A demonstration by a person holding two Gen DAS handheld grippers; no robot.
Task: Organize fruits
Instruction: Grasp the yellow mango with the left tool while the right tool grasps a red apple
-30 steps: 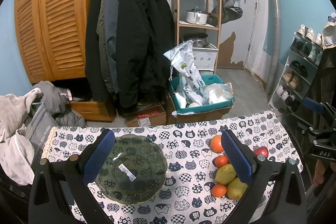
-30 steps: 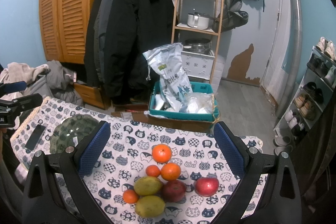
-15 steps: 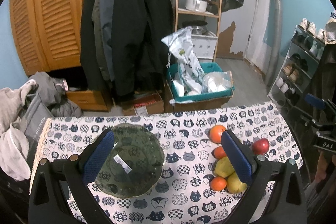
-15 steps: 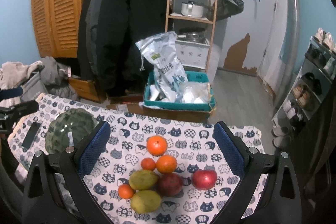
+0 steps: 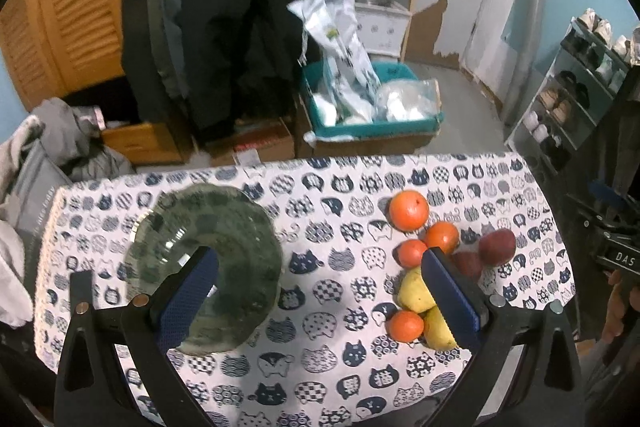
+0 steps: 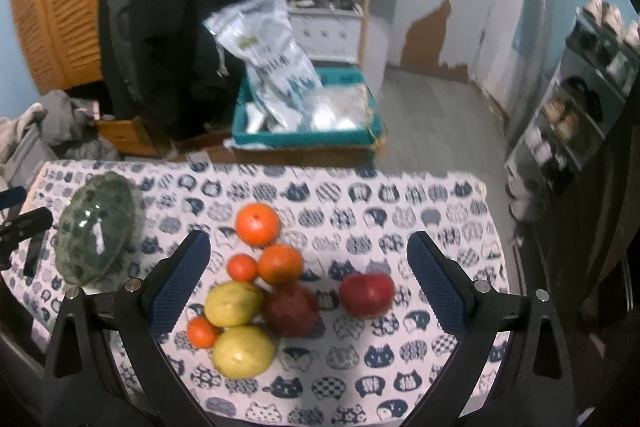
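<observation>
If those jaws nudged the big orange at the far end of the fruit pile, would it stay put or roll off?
The big orange looks round and sits alone on the flat cat-print tablecloth, so it would probably roll. It seems firm, likely keeping its shape when squeezed. Its peel looks smooth, so the grip might slip a little.

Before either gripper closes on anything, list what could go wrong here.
1. The fruits touch in a tight cluster: closing on the big orange or a yellow fruit could nudge its round neighbours into rolling.
2. The red apple lies apart on the side nearer the table's right edge; a bump might send it off.
3. The glass bowl sits near the table's left edge under the open left gripper; lowering carelessly could strike it.
</observation>
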